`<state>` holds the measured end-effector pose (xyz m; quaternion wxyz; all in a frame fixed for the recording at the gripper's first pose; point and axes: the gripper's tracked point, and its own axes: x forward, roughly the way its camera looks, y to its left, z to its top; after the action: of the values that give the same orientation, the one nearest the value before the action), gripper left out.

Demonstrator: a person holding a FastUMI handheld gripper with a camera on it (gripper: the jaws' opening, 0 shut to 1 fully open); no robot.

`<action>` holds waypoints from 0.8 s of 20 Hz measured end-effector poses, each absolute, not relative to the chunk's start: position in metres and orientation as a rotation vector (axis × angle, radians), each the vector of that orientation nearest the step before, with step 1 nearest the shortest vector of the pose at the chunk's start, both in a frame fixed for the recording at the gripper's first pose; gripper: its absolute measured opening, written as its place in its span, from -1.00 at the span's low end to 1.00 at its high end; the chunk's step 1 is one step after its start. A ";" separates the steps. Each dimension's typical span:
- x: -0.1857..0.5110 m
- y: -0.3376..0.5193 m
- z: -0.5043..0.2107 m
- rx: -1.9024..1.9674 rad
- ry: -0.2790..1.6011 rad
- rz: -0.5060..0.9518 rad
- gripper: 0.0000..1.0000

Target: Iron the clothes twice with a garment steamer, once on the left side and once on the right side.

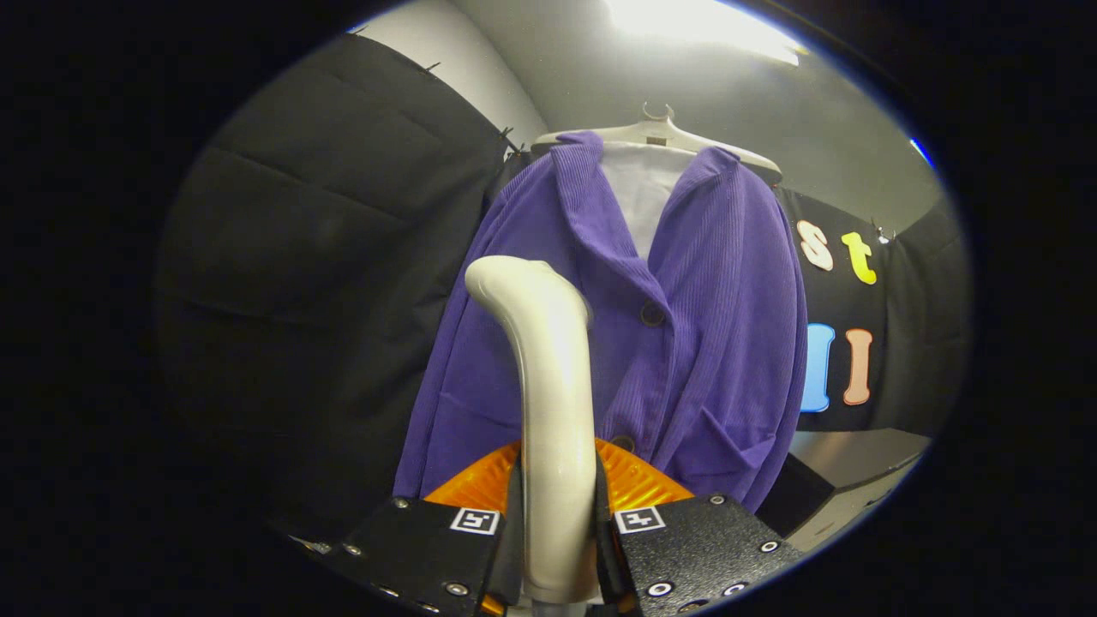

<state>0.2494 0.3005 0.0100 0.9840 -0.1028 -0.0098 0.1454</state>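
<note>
While the claw [557,536] pinches the cream curved plastic steamer handle [548,411], its head nears the purple ribbed hanging cardigan's [711,343] left half; next, probably stroke downward.

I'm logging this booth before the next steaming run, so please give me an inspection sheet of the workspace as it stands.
Surface: grey ledge low beside the cardigan, bare where seen.
Job's things: purple ribbed button-up cardigan over a white shirt on a white hanger; cream curved-handle garment steamer, its head toward the cardigan's left front.
Clutter: nothing seen.
Gripper: shut on the steamer's handle.
Cables: nothing seen.
Surroundings: black cloth wall, grey ceiling, bright lamp.
</note>
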 end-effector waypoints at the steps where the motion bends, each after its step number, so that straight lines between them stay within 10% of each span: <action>1: 0.246 0.299 0.001 -0.209 0.000 0.295 -0.32; 16: 0.192 0.282 -0.119 -0.268 0.209 0.317 -0.31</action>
<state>0.1918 0.2820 -0.1191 0.9731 -0.1327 0.1035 0.1570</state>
